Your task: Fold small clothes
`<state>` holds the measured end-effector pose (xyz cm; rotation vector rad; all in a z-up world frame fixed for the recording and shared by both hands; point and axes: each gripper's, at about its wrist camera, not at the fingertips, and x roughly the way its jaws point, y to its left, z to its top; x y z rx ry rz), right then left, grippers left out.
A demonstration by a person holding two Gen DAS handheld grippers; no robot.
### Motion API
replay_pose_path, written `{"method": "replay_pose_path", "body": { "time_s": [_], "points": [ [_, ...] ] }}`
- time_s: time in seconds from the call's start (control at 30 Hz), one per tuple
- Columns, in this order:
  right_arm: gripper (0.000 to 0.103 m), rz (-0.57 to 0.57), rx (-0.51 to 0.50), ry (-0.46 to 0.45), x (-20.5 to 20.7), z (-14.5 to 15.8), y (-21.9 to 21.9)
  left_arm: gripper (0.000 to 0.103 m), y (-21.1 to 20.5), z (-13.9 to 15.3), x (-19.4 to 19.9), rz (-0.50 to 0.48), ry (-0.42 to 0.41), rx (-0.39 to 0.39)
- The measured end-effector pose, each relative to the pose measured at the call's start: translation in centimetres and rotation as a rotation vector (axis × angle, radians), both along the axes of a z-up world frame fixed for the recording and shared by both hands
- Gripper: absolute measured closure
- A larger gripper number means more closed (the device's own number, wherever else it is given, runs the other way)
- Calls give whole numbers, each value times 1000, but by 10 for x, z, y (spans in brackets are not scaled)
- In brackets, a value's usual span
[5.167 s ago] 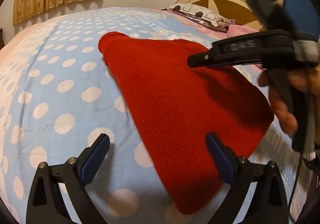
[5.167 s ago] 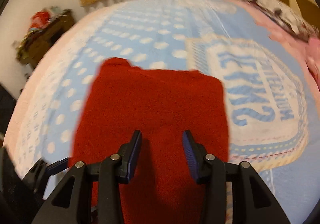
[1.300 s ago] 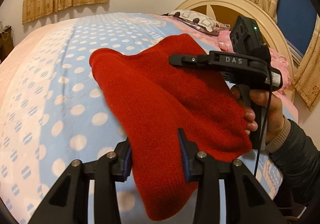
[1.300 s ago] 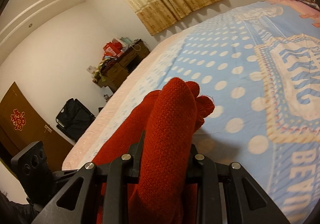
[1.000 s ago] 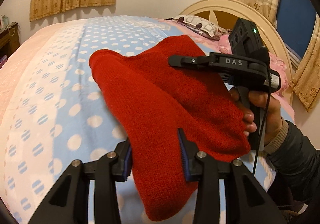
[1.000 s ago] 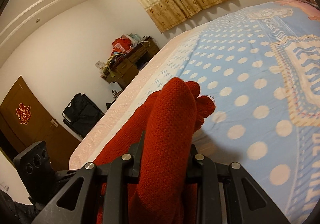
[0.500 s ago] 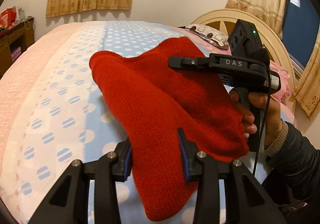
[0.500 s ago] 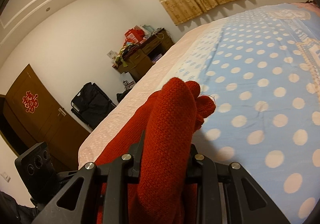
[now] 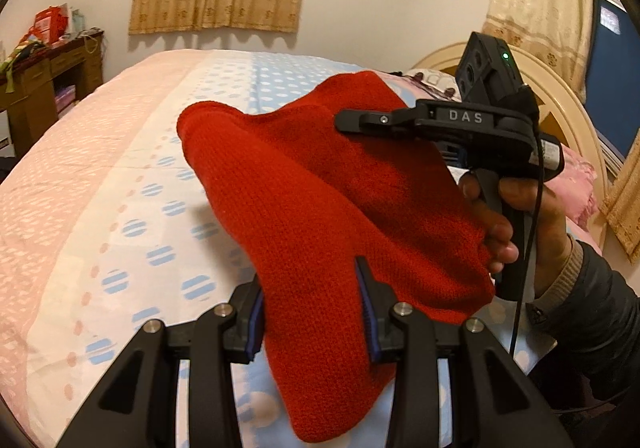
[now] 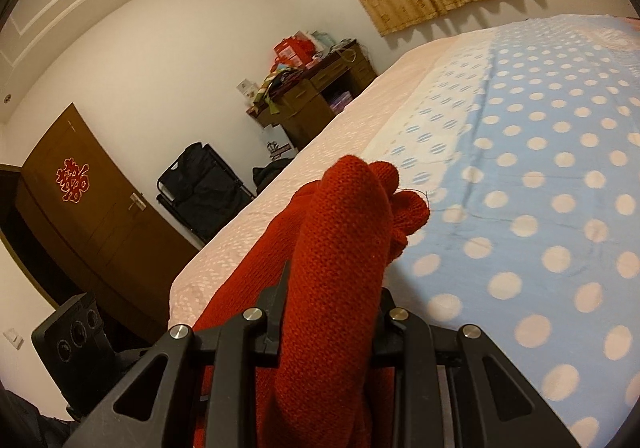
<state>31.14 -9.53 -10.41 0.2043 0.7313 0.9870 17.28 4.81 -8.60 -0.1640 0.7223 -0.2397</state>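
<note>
Because you are gripping the red knitted woollen garment (image 9: 320,208) at two separate edges, it is hanging lifted off the bed rather than lying flat, which is probably how you are carrying it over to set down a fold. Nearest you in the left wrist view, your left gripper (image 9: 312,308) is pinching a near edge of the knit, its blue-padded jaws closed on the fabric with a loose tail drooping below them. Further right and away, your right gripper (image 9: 360,120) is reaching in level from the right, its black finger lying across the far part of the cloth; the right wrist view is showing its jaws clamped on a thick bunched roll of the same knit. Your right hand (image 9: 516,216) is wrapping the pistol handle, wrist upright, the dark sleeve (image 9: 592,308) trailing toward the near right. Both tools are tilting gently downward. Beyond the garment, the blue polka-dot bedspread with a pink border (image 9: 132,208) is lying bare beneath, and the cream curved headboard (image 9: 568,120) is standing at the far right.
</note>
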Motion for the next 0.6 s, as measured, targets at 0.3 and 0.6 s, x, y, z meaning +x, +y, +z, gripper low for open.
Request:
{"method": "replay_pose_path", "body": {
  "time_s": [0.3,0.6],
  "points": [
    [76,77,-37,13,8,-2,52,63,21,-8,-3,80,-1,11],
    [76,134,-80,32,15,-16,100,63,38,-18,-9,156,11,11]
  ]
}}
